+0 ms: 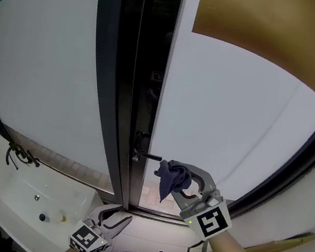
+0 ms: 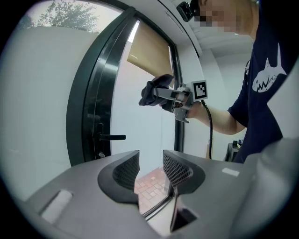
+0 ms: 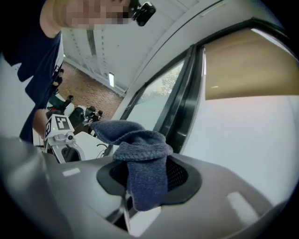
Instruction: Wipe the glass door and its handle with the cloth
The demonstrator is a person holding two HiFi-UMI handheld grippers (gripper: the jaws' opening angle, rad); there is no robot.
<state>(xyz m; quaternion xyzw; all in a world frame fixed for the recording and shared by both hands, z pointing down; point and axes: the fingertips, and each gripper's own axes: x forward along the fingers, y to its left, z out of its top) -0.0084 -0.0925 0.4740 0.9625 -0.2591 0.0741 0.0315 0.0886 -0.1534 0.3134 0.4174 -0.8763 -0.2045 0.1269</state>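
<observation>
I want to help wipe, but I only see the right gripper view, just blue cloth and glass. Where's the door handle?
Observer: The black handle sticks out from the dark door frame, just left of the cloth in the head view.
Operator: Is the cloth touching it?
Observer: No; the left gripper view shows the cloth up above the handle, with a gap.
Operator: Is the other hand-held gripper holding anything?
Observer: No, the left hand-held gripper has its jaws apart with nothing between them.

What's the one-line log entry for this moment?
right tongs: shut on cloth | cloth: above door handle, apart | left tongs: open, empty, low | facing: glass door
</observation>
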